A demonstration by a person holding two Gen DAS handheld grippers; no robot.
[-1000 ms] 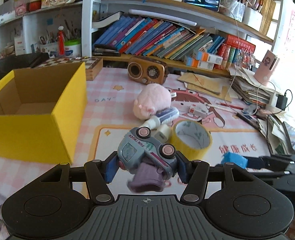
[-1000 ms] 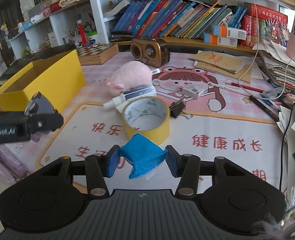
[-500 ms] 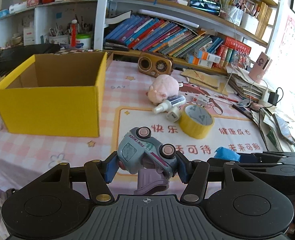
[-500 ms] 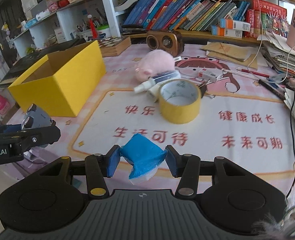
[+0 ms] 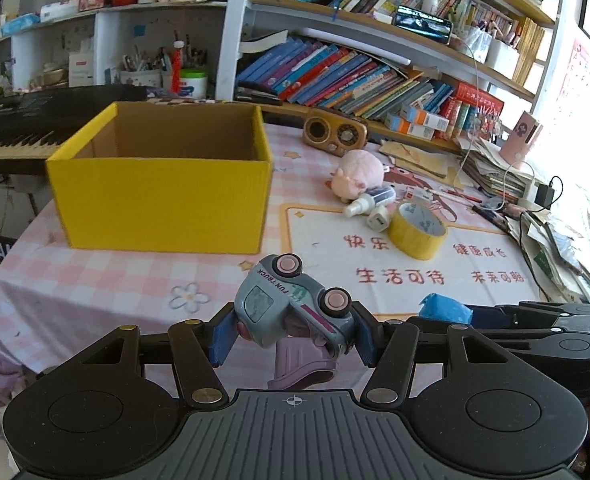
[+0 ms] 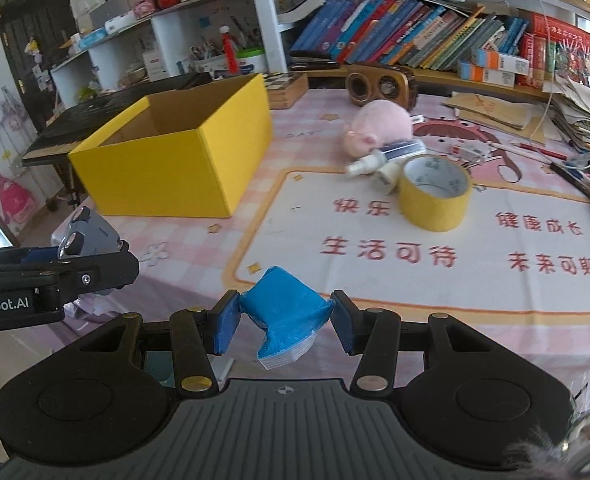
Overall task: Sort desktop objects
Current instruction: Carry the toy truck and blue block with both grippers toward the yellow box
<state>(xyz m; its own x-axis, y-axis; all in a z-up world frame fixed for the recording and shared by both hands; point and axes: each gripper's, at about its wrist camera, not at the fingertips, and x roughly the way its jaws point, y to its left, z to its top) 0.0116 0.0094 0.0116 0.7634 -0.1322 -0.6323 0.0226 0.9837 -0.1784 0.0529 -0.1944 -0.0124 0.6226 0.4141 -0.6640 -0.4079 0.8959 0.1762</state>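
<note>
On the far left a black keyboard point(image 5: 11, 120) runs out of the picture, only part of its keys showing. Next to it the open yellow box point(image 5: 163, 196) stands on the pink checked tablecloth point(image 5: 107, 280); its floor is hidden behind the near wall. The left gripper point(image 5: 293, 330) has its blue pads clamped on a grey-blue toy truck point(image 5: 291, 300), held tilted above the cloth near the table's front edge, with a purple part hanging below that is partly hidden by the gripper body. Just to its right the right gripper point(image 6: 283, 322) grips a blue packet point(image 6: 285, 314), squeezed so it bulges; what it holds inside is hard to tell, perhaps folded tissues. Farther back on the printed mat lie a pink plush toy point(image 5: 359, 176), a small white bottle point(image 5: 369, 200) touching it, and a yellow tape roll point(image 5: 417, 232) lying flat. A wooden radio point(image 5: 335, 132) sits before shelves of leaning books point(image 5: 355, 80). At the right edge, stacked papers and cables blur into window glare.
</note>
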